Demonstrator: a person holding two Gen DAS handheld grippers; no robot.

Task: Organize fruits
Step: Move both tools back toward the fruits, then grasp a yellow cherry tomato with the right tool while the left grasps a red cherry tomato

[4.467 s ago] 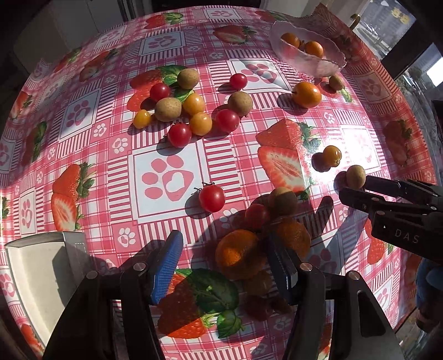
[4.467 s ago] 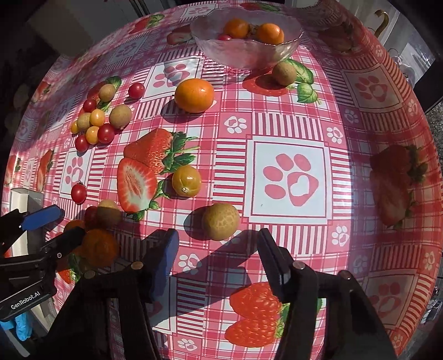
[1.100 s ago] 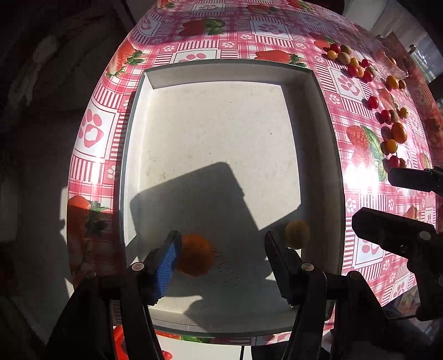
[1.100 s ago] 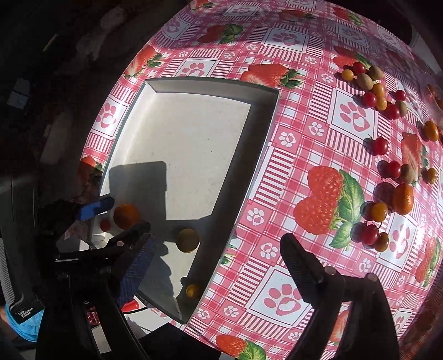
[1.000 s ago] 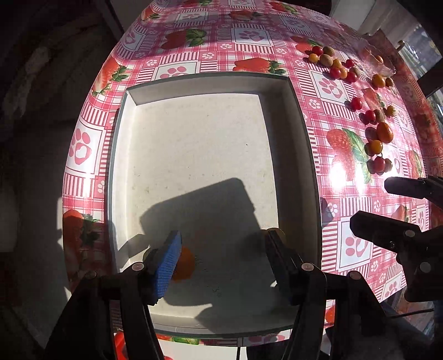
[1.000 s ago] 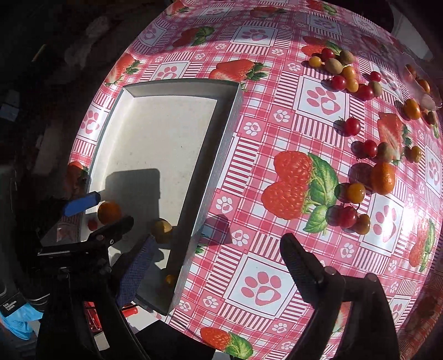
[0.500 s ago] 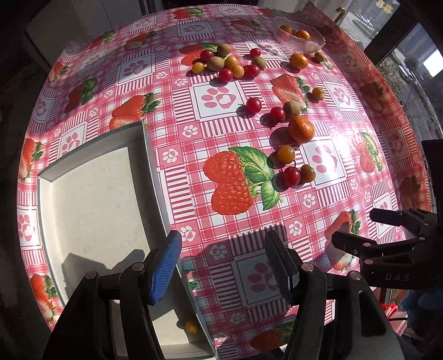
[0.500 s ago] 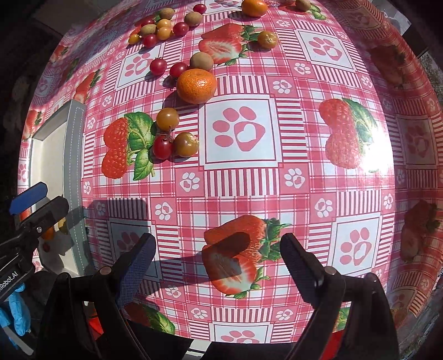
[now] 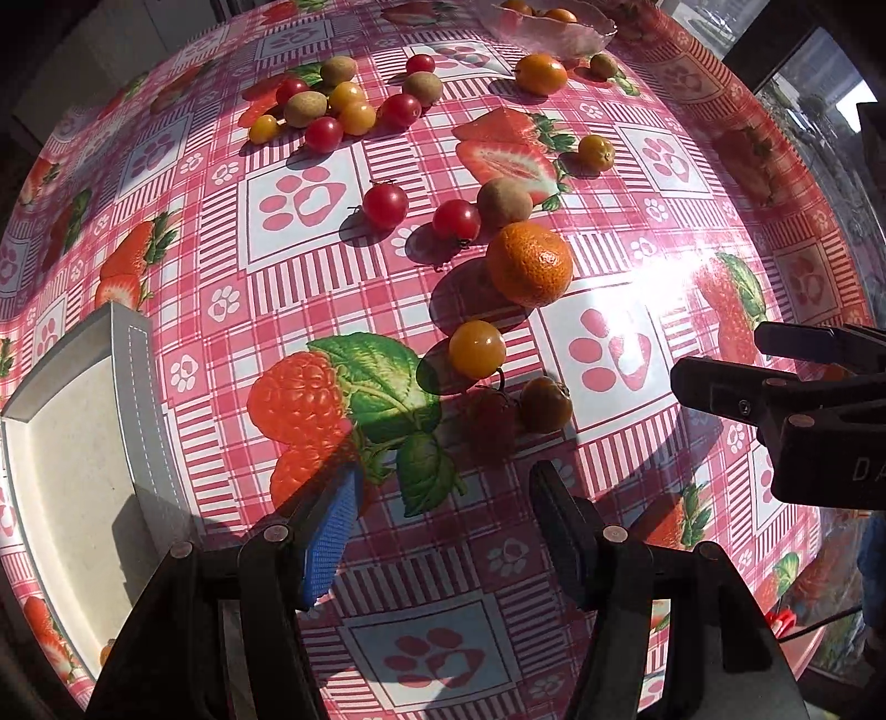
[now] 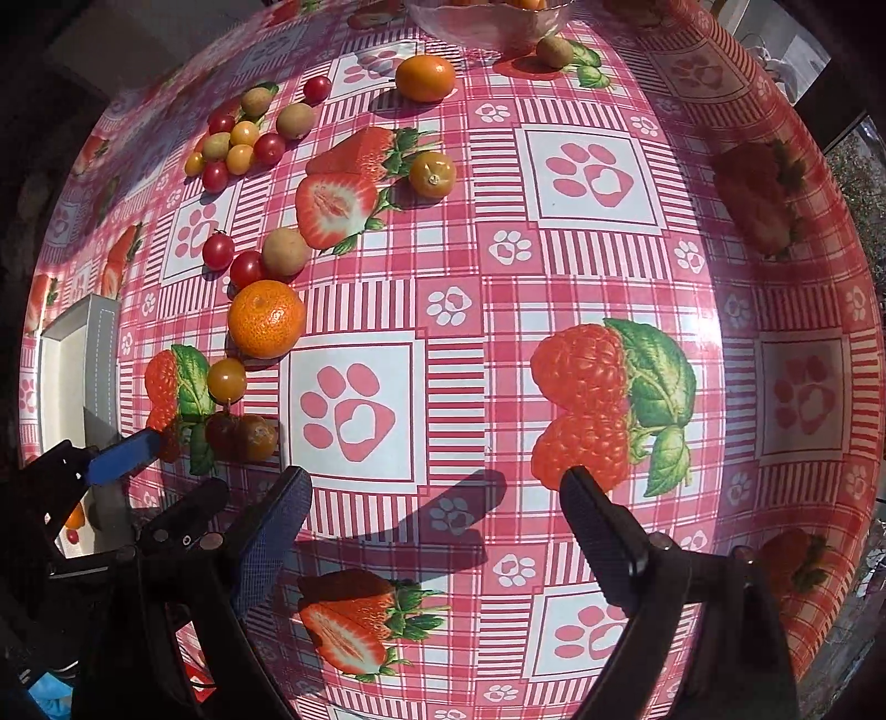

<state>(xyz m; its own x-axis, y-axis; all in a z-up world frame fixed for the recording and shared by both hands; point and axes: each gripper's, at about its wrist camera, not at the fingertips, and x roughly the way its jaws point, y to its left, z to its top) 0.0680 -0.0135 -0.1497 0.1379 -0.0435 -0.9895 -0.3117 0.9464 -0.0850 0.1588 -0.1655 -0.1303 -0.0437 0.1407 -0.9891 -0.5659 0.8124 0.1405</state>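
Observation:
My left gripper (image 9: 446, 509) hangs open and empty above the tablecloth, just short of a shaded red tomato (image 9: 490, 416) and a brownish tomato (image 9: 545, 404). Beyond them lie a yellow tomato (image 9: 477, 349) and a tangerine (image 9: 530, 264). The white tray (image 9: 61, 443) sits at the left, with a small fruit at its near corner. My right gripper (image 10: 434, 498) is wide open and empty over a paw print, to the right of the same tangerine (image 10: 267, 318) and yellow tomato (image 10: 226, 379). The left gripper (image 10: 160, 471) shows at the lower left of the right wrist view.
A cluster of small tomatoes and kiwi-like fruits (image 9: 338, 111) lies at the far left. A glass bowl (image 9: 548, 30) with oranges stands at the far edge, with an orange fruit (image 9: 541, 73) in front of it. The right gripper (image 9: 775, 382) juts in from the right.
Both grippers have swung away from the tray, where two fruits were left, back over the tablecloth toward the loose fruit. Both stay open and empty.

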